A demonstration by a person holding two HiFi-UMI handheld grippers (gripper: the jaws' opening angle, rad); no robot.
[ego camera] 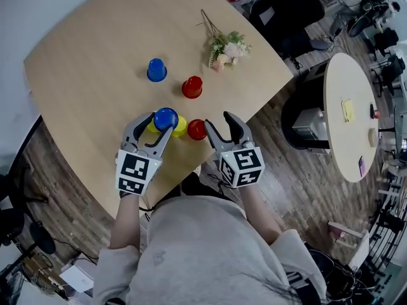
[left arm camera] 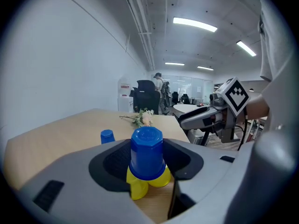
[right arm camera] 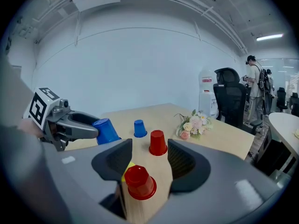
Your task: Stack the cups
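Observation:
My left gripper (ego camera: 161,122) is shut on an upside-down blue cup (ego camera: 166,118), held just above yellow cups (ego camera: 180,127) near the table's front edge. In the left gripper view the blue cup (left arm camera: 147,152) sits between the jaws, with the yellow cups (left arm camera: 136,187) under it. My right gripper (ego camera: 218,121) is open, with a red cup (ego camera: 196,129) standing on the table by its left finger. The right gripper view shows that red cup (right arm camera: 139,182) low between the open jaws. A second red cup (ego camera: 192,87) and a second blue cup (ego camera: 156,70) stand farther back, both upside down.
A small bunch of flowers (ego camera: 226,46) lies at the far right of the wooden table (ego camera: 89,75). A round white table (ego camera: 346,113) and office chairs stand to the right on the wood floor. The table's front edge is close to the person.

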